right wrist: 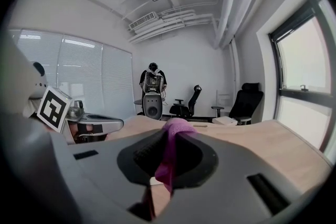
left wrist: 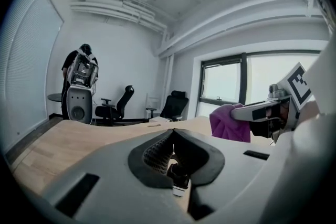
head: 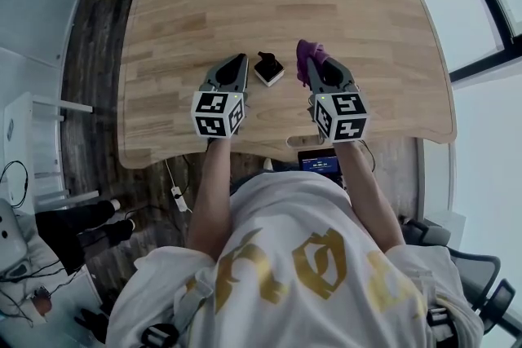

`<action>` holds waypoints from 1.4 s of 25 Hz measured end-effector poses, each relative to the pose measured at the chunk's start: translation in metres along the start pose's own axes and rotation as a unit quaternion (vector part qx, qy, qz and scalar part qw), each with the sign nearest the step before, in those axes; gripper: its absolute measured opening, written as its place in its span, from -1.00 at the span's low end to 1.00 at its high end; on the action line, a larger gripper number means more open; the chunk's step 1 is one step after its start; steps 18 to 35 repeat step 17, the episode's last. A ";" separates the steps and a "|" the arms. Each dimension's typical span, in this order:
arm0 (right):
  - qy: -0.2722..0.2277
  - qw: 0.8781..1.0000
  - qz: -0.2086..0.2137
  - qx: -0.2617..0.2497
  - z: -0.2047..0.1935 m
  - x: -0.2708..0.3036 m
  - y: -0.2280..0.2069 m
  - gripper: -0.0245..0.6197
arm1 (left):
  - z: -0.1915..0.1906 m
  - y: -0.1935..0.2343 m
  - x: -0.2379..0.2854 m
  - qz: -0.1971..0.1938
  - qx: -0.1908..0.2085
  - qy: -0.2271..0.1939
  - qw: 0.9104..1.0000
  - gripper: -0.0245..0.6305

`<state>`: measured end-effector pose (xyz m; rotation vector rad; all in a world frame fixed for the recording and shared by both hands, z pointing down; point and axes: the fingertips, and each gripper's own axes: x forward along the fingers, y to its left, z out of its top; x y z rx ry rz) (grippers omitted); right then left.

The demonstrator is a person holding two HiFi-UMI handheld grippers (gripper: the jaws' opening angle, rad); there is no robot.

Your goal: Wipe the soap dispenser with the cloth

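Right of centre, the right gripper point(head: 313, 65) is clamped on the cloth point(head: 307, 53), likely ready to wipe. The left gripper point(head: 241, 61), jaws together and seemingly empty, hovers beside the central dispenser point(head: 268, 71).

I get bright, even daylight from the windows point(head: 489, 4) on the right, blown out to white. The tabletop point(head: 204, 20) carries only faint, soft shadows. Both gripper views bow hard toward a black rim, and the left tongs point(left wrist: 173, 132) near the lens look soft
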<state>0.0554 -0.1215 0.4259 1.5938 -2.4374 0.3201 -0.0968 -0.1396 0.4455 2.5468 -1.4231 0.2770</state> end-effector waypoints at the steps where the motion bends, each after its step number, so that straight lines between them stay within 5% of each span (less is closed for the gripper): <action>1: -0.002 1.000 0.001 -0.003 0.001 0.000 0.001 -0.82 | -0.001 0.000 0.000 -0.002 -0.002 0.001 1.000 -0.90; 35: -0.013 1.000 -0.005 -0.015 0.010 0.000 0.004 -0.82 | -0.010 0.012 -0.001 0.003 -0.019 0.005 1.000 -0.90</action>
